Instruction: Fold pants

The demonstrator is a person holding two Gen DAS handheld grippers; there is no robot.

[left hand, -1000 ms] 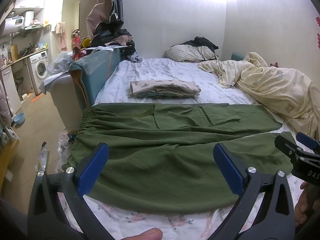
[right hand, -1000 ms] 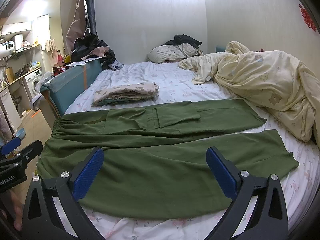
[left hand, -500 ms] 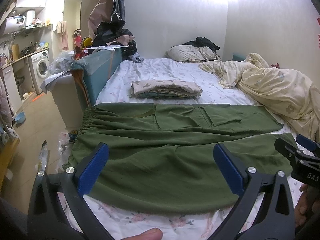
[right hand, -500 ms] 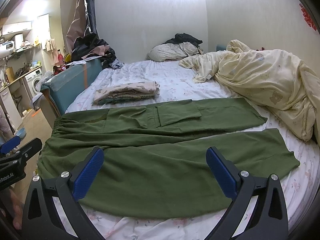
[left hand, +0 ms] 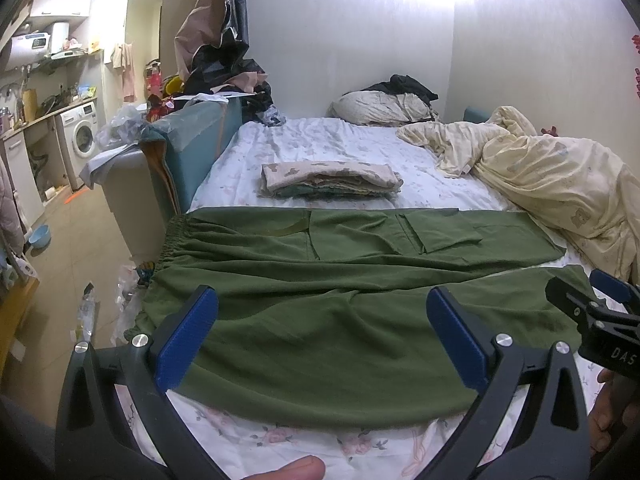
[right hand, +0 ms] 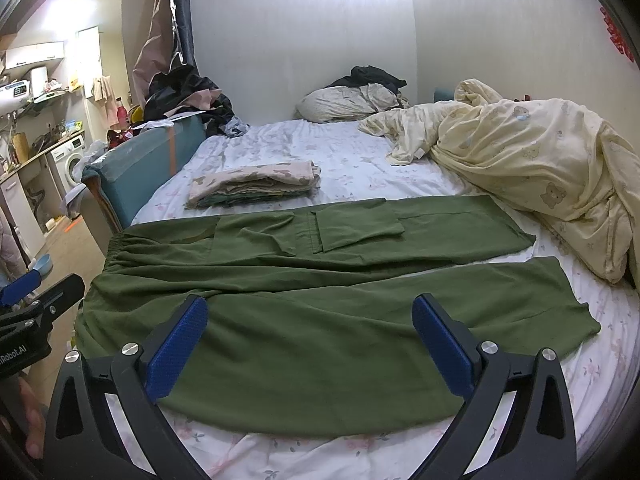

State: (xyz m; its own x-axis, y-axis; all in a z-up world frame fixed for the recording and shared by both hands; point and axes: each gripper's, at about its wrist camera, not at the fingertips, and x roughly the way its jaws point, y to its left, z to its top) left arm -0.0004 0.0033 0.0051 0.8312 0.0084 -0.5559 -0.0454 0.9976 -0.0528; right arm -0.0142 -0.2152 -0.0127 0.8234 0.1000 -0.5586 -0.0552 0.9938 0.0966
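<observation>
Olive-green pants (left hand: 320, 308) lie spread flat across the bed (left hand: 320, 148) right in front of both your grippers, waistband out to your left at the mattress edge and the two legs running off to your right with a narrow wedge of floral sheet showing between the hems. Your left gripper (left hand: 320, 340) hangs over the near leg with its blue pads (left hand: 186, 336) spread wide and nothing between them; the cloth passes beneath the gap, and you cannot tell from this view whether the tips touch it. Your right gripper (right hand: 310, 344) sits the same way, jaws fully apart and empty, hovering over the near leg closer to the hem end. Each tool shows at the rim of the other's view: the right one at the far right of the left camera, the left one at the far left of the right camera, with your hand (left hand: 612, 408) wrapped low on the handle. Beyond the pants, ahead of your fingers, a folded stack of pale clothes (right hand: 256, 184) rests on the sheet, apart from the far leg. Further ahead and to your right a crumpled cream duvet (right hand: 536, 168) lies heaped, its edge just beside the far leg's hem. A pillow (left hand: 380, 108) sits against the back wall
</observation>
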